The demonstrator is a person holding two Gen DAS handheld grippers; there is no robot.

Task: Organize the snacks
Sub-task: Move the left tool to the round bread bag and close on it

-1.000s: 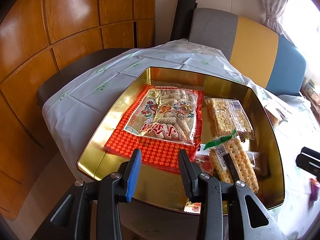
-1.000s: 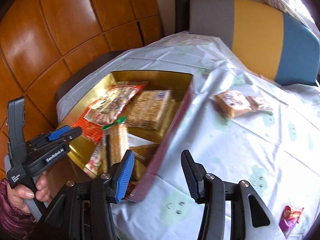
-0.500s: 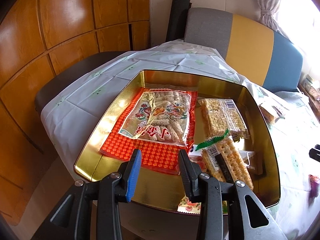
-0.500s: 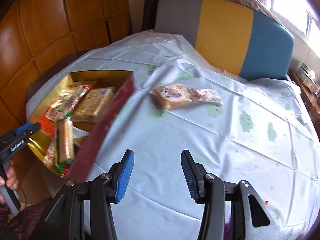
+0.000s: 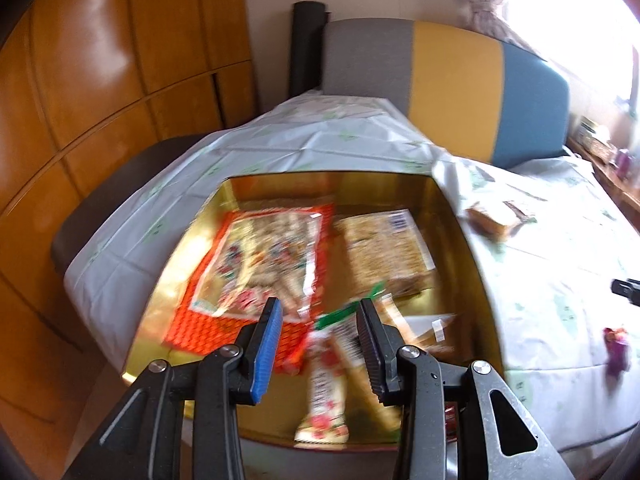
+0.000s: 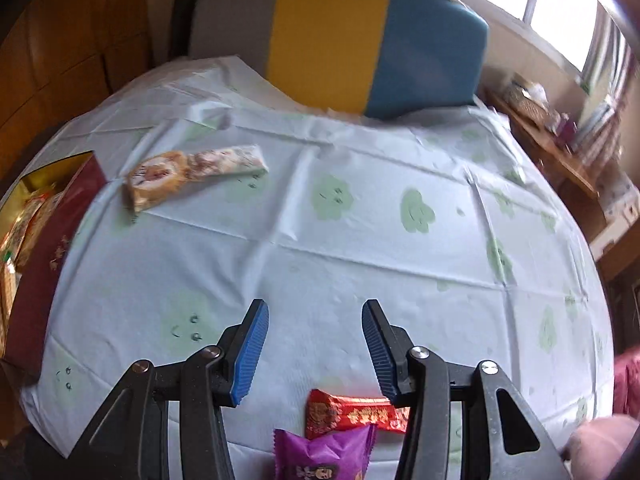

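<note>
A gold-lined box with a dark red outer wall holds several snacks: a red bag, a rice-cake pack and a long cracker pack. My left gripper is open and empty above the box's near end. My right gripper is open and empty over the tablecloth. A red wrapper and a purple wrapper lie just below it. A cake pack and a pale bar lie near the box.
The round table has a pale cloth with green prints. A grey, yellow and blue chair back stands behind it. Wood panelling is at the left, a shelf with items at the right.
My right gripper has swung right, away from the box, until the red and purple wrappers show beneath it. My left view has shifted right along the box and is blurred by motion.
</note>
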